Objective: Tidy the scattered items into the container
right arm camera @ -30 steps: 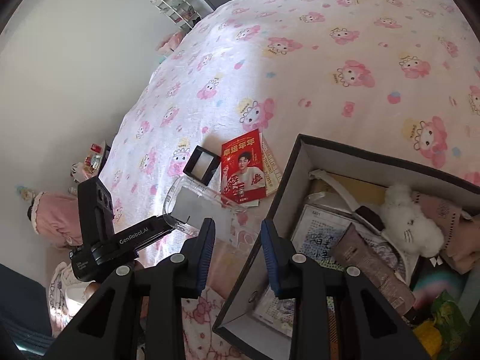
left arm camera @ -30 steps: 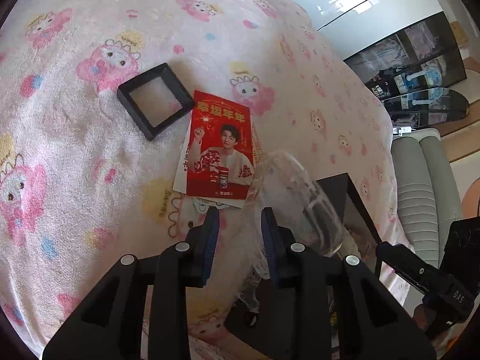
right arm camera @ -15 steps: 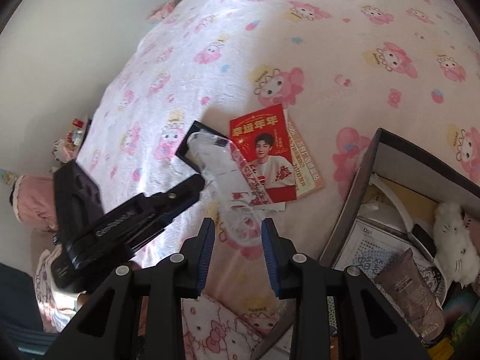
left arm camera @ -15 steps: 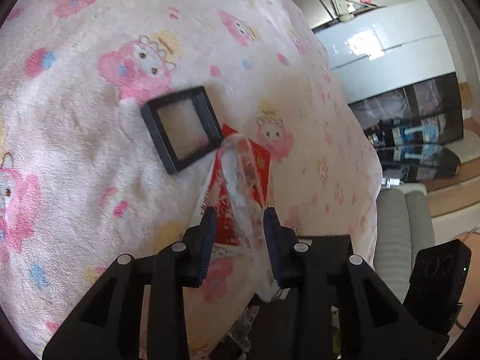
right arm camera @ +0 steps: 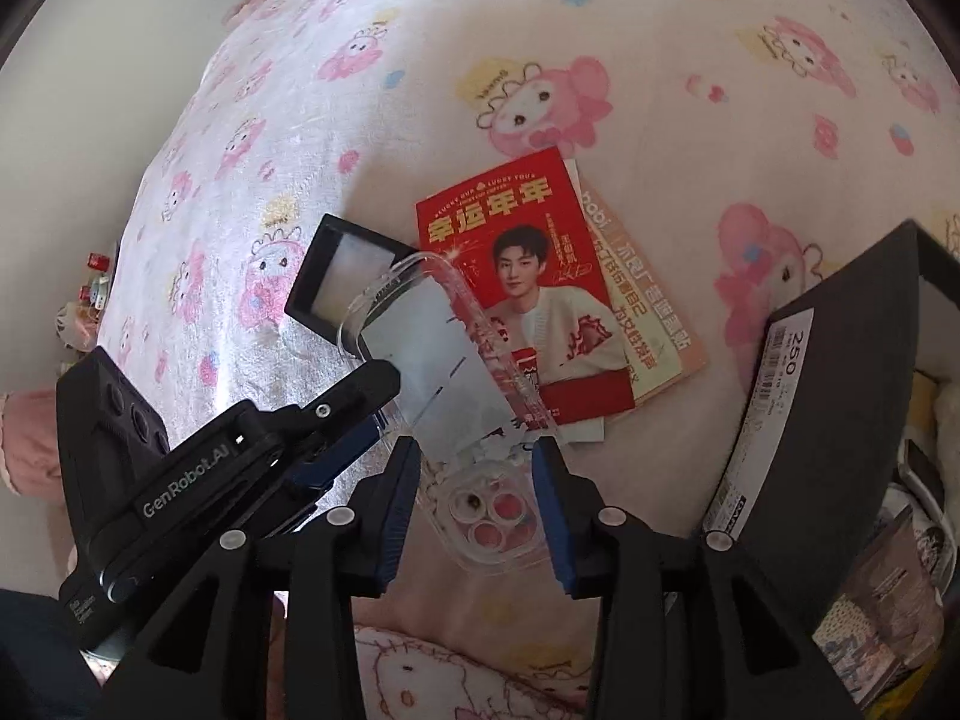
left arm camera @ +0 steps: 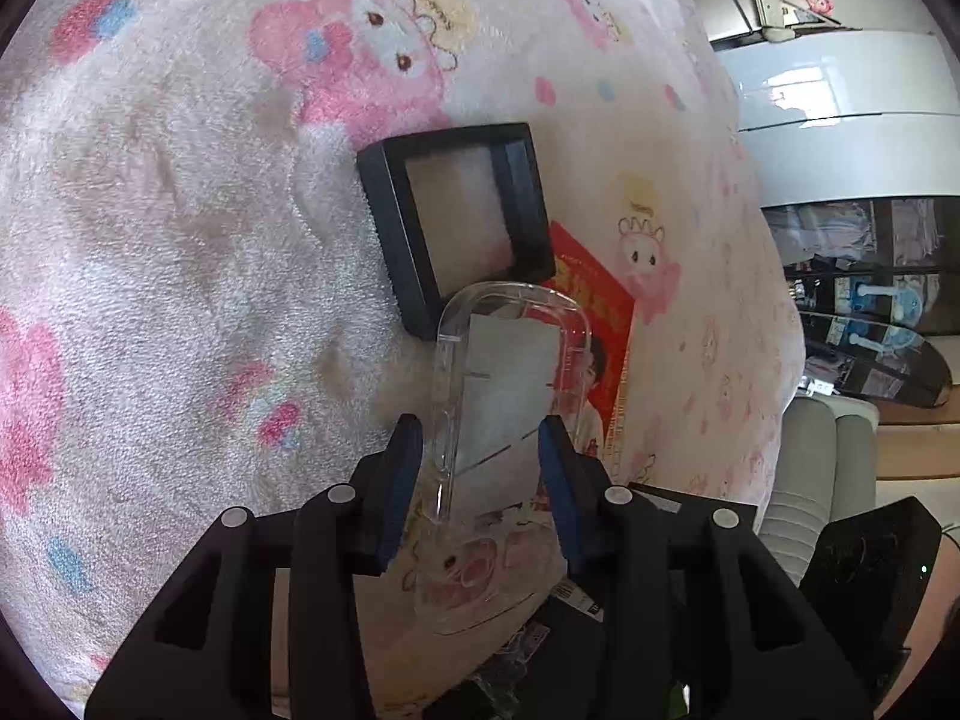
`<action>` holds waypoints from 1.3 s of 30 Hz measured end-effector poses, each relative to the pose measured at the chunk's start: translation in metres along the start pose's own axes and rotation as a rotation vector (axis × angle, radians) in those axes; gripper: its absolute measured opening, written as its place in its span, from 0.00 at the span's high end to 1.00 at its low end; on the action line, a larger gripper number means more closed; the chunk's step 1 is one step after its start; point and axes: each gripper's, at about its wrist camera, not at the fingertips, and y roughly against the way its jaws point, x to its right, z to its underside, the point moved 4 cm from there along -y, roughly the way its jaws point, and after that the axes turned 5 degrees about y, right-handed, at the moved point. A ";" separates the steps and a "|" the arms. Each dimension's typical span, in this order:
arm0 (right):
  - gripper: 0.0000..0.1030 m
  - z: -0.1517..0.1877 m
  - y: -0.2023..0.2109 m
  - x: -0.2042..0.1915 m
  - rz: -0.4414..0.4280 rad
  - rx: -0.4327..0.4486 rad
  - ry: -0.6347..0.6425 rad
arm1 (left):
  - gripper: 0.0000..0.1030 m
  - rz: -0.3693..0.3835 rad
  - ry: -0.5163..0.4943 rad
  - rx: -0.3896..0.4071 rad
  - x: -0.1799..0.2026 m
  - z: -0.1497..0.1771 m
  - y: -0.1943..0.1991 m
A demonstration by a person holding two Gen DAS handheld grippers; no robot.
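while both tilt downward, jaws opening, clear phone case between.

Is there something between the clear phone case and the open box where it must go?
Nothing visible blocks it. The clear phone case lies on the blanket, partly over the red card, between both opening grippers. Only bare blanket separates it from the near wall of the open box, which it must be lifted over.
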 end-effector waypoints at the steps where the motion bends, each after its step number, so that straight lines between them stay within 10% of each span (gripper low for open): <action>1: 0.66 0.002 -0.001 0.001 -0.008 -0.006 -0.006 | 0.62 -0.014 -0.012 -0.021 0.002 -0.001 -0.008; 6: 0.66 0.017 0.029 -0.001 -0.048 0.076 0.001 | 0.92 0.039 -0.086 -0.005 0.013 0.008 0.001; 20: 0.63 0.098 0.185 0.099 -0.141 0.309 -0.033 | 0.92 0.259 -0.484 0.042 0.136 0.117 0.086; 27: 0.63 0.131 0.200 0.161 0.040 0.361 0.002 | 0.92 0.053 -0.593 -0.002 0.157 0.190 0.018; 39: 0.63 0.145 0.162 0.149 -0.013 0.280 0.109 | 0.92 -0.075 -0.541 0.011 0.159 0.216 -0.020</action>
